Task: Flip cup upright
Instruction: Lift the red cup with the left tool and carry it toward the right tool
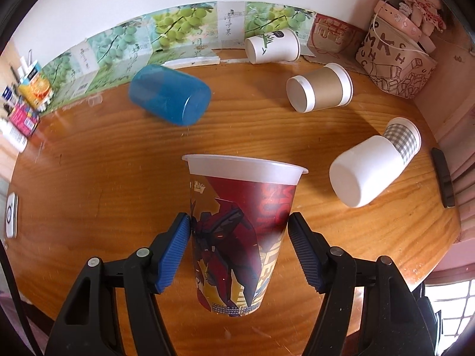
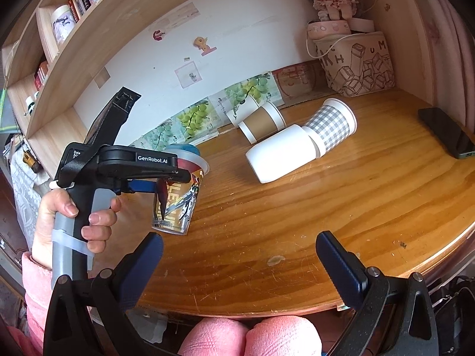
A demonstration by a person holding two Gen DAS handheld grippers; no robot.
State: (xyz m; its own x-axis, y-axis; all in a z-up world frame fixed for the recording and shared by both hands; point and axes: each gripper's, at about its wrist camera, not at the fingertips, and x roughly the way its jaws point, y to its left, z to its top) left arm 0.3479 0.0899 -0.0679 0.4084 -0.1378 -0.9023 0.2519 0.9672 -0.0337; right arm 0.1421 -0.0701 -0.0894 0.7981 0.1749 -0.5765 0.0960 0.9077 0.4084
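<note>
A printed plastic cup (image 1: 237, 237) with a red robot design stands upright, rim up, between my left gripper's (image 1: 239, 246) blue pads (image 1: 175, 255). The pads touch or nearly touch its sides; the cup's base looks level with the wooden table (image 1: 104, 178). In the right wrist view the same cup (image 2: 178, 198) sits in the left gripper (image 2: 142, 187) near the table's front left. My right gripper (image 2: 237, 264) is open and empty above the table's front edge.
Other cups lie on their sides: a blue one (image 1: 170, 98), a white one with bamboo print (image 1: 273, 46), a brown-banded one (image 1: 320, 90), and a white one nested in a checked one (image 1: 374, 163). A dark phone (image 2: 445, 132) lies at right. A printed bag (image 2: 356, 65) stands at the back.
</note>
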